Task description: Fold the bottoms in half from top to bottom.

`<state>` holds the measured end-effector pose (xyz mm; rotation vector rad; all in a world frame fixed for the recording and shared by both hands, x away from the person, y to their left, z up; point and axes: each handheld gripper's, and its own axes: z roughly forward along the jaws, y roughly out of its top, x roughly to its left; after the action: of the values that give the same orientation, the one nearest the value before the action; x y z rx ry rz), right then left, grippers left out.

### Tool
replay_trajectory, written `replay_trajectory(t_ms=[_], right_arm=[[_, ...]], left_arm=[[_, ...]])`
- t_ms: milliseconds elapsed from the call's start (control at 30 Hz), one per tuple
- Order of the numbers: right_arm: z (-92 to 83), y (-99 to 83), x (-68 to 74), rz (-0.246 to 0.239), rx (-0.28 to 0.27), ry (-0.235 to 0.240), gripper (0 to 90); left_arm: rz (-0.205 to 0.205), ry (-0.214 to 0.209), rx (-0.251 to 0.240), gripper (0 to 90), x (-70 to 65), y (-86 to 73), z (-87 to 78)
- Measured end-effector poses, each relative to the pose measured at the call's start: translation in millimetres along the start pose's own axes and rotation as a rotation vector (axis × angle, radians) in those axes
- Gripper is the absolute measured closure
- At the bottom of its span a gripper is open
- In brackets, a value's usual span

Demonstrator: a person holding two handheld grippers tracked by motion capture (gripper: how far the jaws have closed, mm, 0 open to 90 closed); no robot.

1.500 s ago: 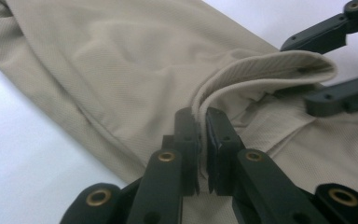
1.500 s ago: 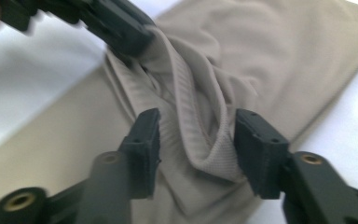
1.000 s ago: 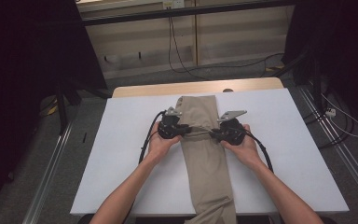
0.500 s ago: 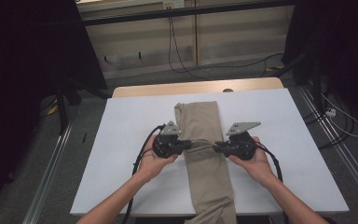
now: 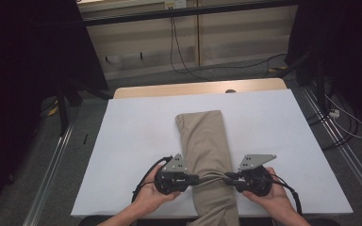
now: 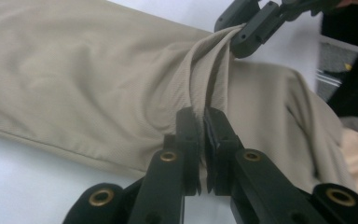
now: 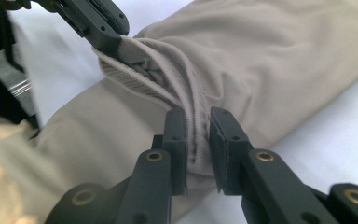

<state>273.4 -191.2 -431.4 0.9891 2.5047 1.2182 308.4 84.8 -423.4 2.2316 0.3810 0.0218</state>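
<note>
Beige cloth, a long folded garment that looks like trousers, lies lengthwise down the middle of a white table in the high view, running from the centre of the frame to its bottom edge, where it hangs over the near side of the table. Its far end, at the centre of the picture, is a smooth rounded fold.

Two hands come in at the bottom of the high view, each holding a black gripper. The left gripper sits at the lower left of the cloth and the right gripper at the lower right, facing each other across the garment. Both are pinching it: in the left gripper view the jaws are closed nearly together on a ridge of fabric, and in the right gripper view the jaws clamp a thick bunch of pleats. Between the two grips the cloth is gathered into taut, rope-like wrinkles.

Judging from this, the folding is partway along. The garment is already narrowed lengthwise and doubled over at the far end. What seems left is at least one more fold of the near part, since that end drapes off the table, loose and rumpled, and then letting go and smoothing.
</note>
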Motion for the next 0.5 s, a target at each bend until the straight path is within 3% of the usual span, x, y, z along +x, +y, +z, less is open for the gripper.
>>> replay_trajectory(t_ms=[100, 333, 500], right_arm=[[-3.9, -7.5, 10.6, -0.015, 0.018, 0.006, 77.5], [-12.2, -25.1, 32.6, -0.035, 0.061, 0.005, 72.9], [-18.8, -38.1, 51.1, -0.058, 0.071, 0.013, 70.0]], left_arm=[[0.002, -0.019, 0.008, 85.8, -13.2, -3.9, -1.5], [0.053, -0.056, 0.063, 85.5, -40.7, -14.5, -0.5], [0.080, -0.078, 0.073, 83.3, -49.2, -23.7, -2.1]])
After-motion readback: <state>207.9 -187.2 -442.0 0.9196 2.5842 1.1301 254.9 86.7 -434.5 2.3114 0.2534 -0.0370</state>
